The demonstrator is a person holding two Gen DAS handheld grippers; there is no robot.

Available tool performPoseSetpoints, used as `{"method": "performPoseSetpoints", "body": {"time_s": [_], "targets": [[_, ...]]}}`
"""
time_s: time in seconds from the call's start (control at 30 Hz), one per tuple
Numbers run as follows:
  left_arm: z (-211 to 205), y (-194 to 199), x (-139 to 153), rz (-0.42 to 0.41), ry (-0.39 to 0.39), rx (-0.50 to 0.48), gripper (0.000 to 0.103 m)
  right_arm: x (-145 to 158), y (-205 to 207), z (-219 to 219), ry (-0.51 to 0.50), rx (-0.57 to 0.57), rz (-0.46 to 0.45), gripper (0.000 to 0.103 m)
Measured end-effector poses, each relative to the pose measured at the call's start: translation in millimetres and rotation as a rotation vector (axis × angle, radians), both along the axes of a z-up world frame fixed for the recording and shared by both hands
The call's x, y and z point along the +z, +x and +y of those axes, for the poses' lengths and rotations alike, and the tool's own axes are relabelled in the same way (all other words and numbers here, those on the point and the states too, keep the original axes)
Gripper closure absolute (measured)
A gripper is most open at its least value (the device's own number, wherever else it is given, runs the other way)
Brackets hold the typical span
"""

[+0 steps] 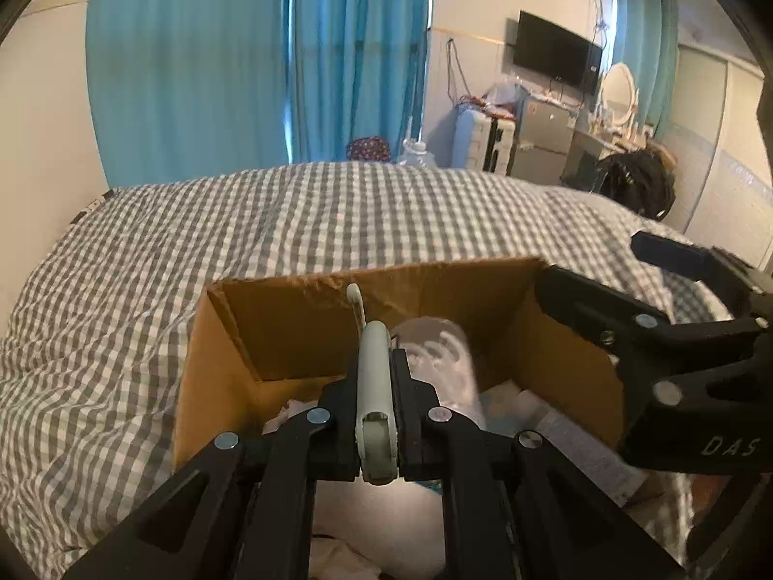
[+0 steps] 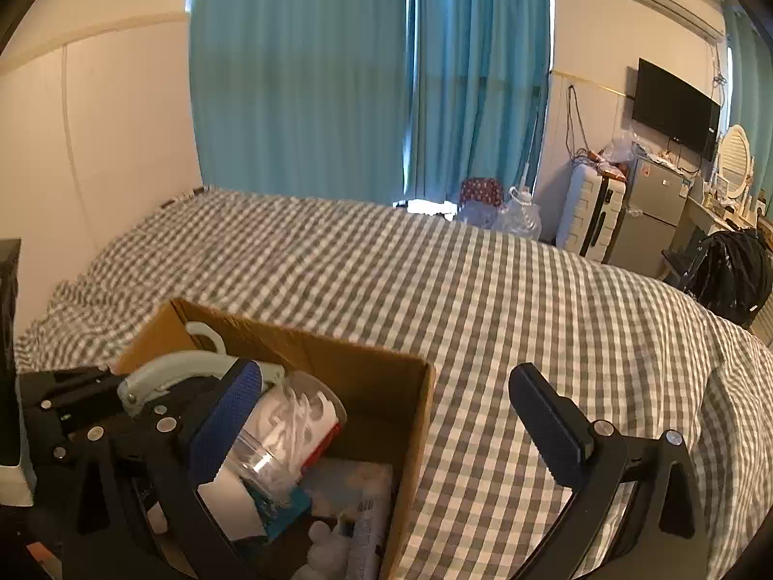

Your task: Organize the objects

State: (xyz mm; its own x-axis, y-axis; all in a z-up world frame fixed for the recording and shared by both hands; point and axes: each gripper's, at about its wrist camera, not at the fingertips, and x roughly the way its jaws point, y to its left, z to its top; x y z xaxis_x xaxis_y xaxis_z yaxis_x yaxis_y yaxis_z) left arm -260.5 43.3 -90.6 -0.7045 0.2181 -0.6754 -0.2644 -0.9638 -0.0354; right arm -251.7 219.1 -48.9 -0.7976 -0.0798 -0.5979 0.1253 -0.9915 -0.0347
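Note:
A brown cardboard box (image 1: pixel 309 319) sits on the checked bed; it also shows in the right wrist view (image 2: pixel 381 377). My left gripper (image 1: pixel 376 377) is shut on a pale grey-green curved handle tool (image 1: pixel 373 386), held over the box; the tool also shows in the right wrist view (image 2: pixel 178 372). Inside the box lies a clear plastic jar of white picks (image 2: pixel 285 430), also seen from the left (image 1: pixel 444 353), with packets beside it. My right gripper (image 2: pixel 386 415) is open and empty, straddling the box's right wall; its fingers (image 1: pixel 594 309) show at the box's right edge.
The grey-and-white checked bedspread (image 2: pixel 483 290) spreads all around the box. Blue curtains (image 2: pixel 367 77) hang behind. A suitcase (image 2: pixel 589 212), small fridge (image 2: pixel 652 208), wall TV (image 2: pixel 676 106) and a black backpack (image 2: pixel 729 270) stand at the right.

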Motion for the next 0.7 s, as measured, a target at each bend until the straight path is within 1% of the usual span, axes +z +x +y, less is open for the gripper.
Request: {"method": "performPoseSetpoints", "body": {"time_s": [0.03,0.07,0.13,0.17,0.2,0.23,0.27,0.3,0.33,0.37,0.43,0.47,0.57,0.6,0.63,0.67,0.7], "targets": [[-1.1,0.9,-1.7,-0.015,0.008,0.003,0.094,-1.3,0.7,0.7,-0.001,-0.002,-0.007,0.000],[-3.0,0.6,-1.6,-0.020,0.017,0.007,0.092,-0.9,1.7,1.4,-0.002,-0.005,-0.009,0.000],[-4.7,3.9,1.4,-0.024,0.030,0.015,0.091,1.3,6.2,3.4,-0.002,-0.014,-0.010,0.000],[-3.7,6.6,4.1,-0.030,0.026,0.013,0.087,3.4,9.2,4.4,-0.001,-0.018,-0.011,0.000],[-2.2,8.6,6.1,-0.036,0.022,0.008,0.080,7.0,13.4,6.1,-0.001,-0.023,-0.011,0.000],[-0.1,12.4,10.1,-0.037,0.013,0.005,0.076,11.4,16.5,7.8,-0.002,-0.027,-0.009,0.000],[1.0,15.4,16.5,-0.028,0.005,0.007,0.066,17.1,22.4,10.1,-0.004,-0.029,-0.003,0.000],[2.8,20.7,22.5,-0.015,-0.001,0.010,0.059,22.6,26.7,11.6,-0.005,-0.031,0.002,0.000],[3.6,27.0,31.0,0.001,-0.002,0.016,0.047,28.8,32.8,13.8,-0.006,-0.034,0.009,0.000],[3.6,33.0,37.6,0.015,0.004,0.020,0.044,35.5,38.7,16.3,-0.006,-0.038,0.017,0.000],[3.9,41.5,51.8,0.025,0.012,0.026,0.042,50.3,50.5,23.1,-0.013,-0.048,0.034,0.000],[3.8,45.5,58.0,0.030,0.007,0.031,0.037,58.9,56.2,25.3,-0.019,-0.051,0.042,0.000],[4.3,66.1,86.8,0.088,-0.026,0.068,0.026,86.5,79.6,35.0,-0.030,-0.058,0.079,0.000],[2.3,74.5,95.9,0.111,-0.030,0.076,0.021,95.2,85.9,37.7,-0.030,-0.062,0.093,0.000],[1.0,80.5,105.3,0.128,-0.031,0.084,0.018,105.2,93.6,40.8,-0.030,-0.066,0.109,0.000],[0.4,88.0,114.8,0.141,-0.032,0.092,0.012,114.4,100.8,42.8,-0.032,-0.068,0.123,0.000],[-1.0,92.9,123.2,0.147,-0.031,0.094,0.011,123.7,108.9,44.9,-0.034,-0.068,0.138,0.000]]}}
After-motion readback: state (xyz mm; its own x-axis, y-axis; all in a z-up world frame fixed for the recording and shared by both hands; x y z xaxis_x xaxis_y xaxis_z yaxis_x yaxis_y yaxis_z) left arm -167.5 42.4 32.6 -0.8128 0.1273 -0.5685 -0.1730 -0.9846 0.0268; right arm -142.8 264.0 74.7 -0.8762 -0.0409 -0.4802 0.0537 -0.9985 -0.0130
